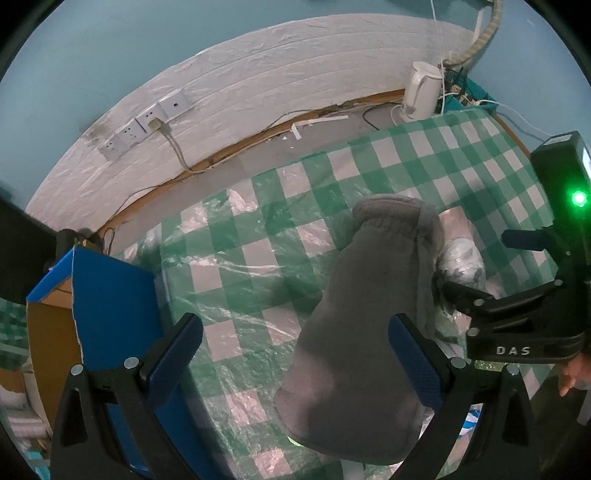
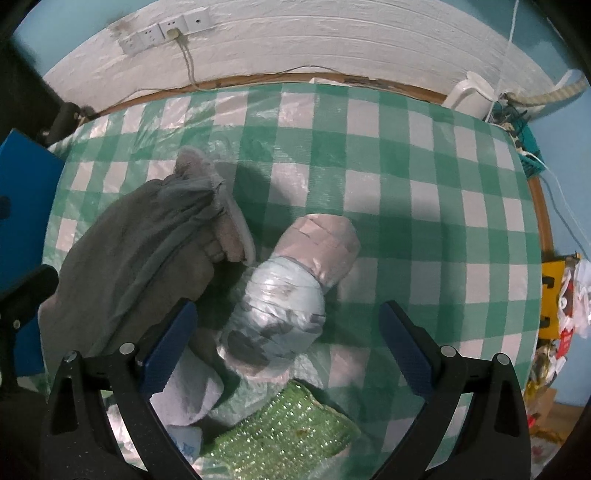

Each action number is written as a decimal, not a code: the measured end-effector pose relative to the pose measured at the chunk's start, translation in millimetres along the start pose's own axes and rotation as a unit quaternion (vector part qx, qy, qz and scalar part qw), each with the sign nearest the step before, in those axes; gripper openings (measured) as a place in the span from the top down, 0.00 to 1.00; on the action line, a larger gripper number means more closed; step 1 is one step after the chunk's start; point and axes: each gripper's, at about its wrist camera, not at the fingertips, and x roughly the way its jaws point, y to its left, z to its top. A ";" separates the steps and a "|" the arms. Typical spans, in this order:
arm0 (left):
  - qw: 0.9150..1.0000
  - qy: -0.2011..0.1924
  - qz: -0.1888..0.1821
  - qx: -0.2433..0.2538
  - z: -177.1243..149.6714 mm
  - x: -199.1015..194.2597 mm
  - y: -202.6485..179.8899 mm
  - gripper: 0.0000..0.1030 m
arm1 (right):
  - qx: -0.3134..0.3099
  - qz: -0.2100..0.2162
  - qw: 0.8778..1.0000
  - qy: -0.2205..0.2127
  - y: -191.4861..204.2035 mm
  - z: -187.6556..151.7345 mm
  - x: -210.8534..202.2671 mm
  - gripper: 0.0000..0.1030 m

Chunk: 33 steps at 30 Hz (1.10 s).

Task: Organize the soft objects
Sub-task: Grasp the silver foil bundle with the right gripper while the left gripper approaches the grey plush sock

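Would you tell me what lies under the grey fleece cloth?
A pale pink fuzzy item pokes out from beneath the grey fleece cloth; its lower part is covered. Whether anything else lies under it is hidden.

Table (image 2: 406, 206): fills the middle of both views, its cloth (image 1: 258, 258) spread over it.
Wall (image 2: 332, 40): behind the table, 12 o'clock.
Sockets (image 2: 166, 31): on the wall, 11 o'clock in the right wrist view.
Kettle (image 2: 471, 94): on the table's far edge, 1 o'clock.
Box (image 1: 110, 295): at the table's left side, 9 o'clock.
Mitten (image 1: 362, 314): on the cloth, left of the rolled bundle (image 2: 291, 295).
Scrubber (image 2: 288, 432): on the cloth, just nearer than the bundle, 6 o'clock.
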 end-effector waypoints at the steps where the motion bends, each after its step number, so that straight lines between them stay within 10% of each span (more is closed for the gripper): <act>1: 1.000 0.000 0.001 0.002 0.2 0.2 -0.2 0.02 | -0.002 0.000 1.000 0.002 1.3 0.1 1.5 0.10; 11: 0.999 0.010 -0.033 0.008 3.3 3.4 -8.3 0.02 | -0.019 0.003 1.000 0.022 3.0 -6.6 13.2 0.49; 33: 0.991 0.056 -0.031 0.117 -5.7 26.7 -78.9 0.02 | 0.028 0.000 0.999 0.020 -43.9 -26.2 -2.1 0.50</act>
